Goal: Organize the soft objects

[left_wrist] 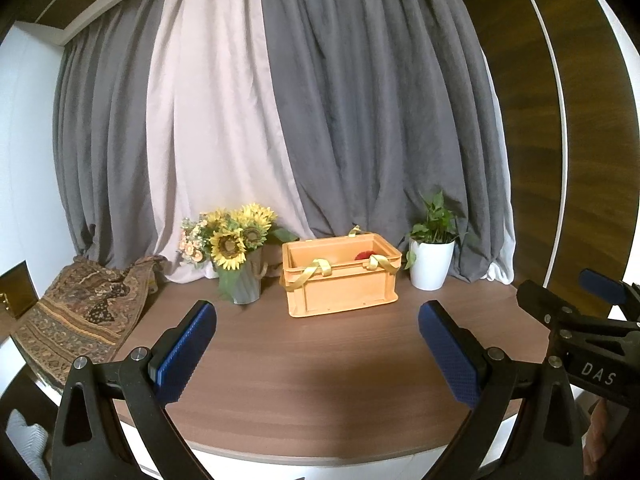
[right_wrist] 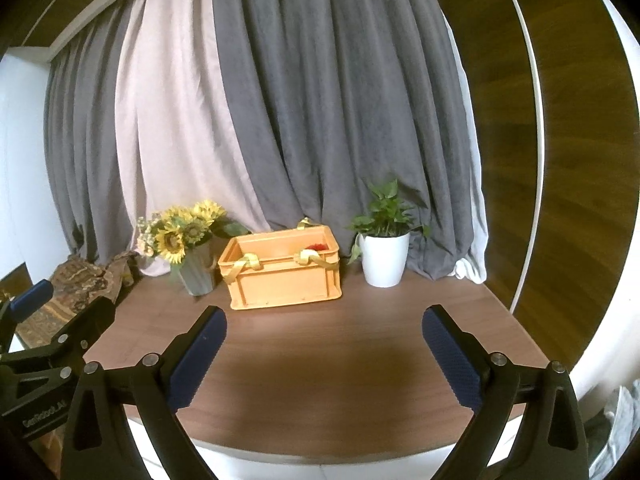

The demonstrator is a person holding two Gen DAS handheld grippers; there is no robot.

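Note:
An orange plastic crate (left_wrist: 344,288) with yellow ribbon handles stands at the back of the wooden table; it also shows in the right wrist view (right_wrist: 284,280). A red soft object (left_wrist: 364,255) lies inside at its right end, mostly hidden by the wall, and shows in the right wrist view (right_wrist: 318,246). My left gripper (left_wrist: 318,320) is open and empty, well in front of the crate. My right gripper (right_wrist: 324,326) is open and empty, also in front of the crate.
A sunflower vase (left_wrist: 240,256) stands left of the crate and a white potted plant (left_wrist: 431,258) right of it. A patterned cloth (left_wrist: 84,312) drapes at the far left. Grey and white curtains (left_wrist: 320,120) hang behind. The table (left_wrist: 320,380) front edge is near me.

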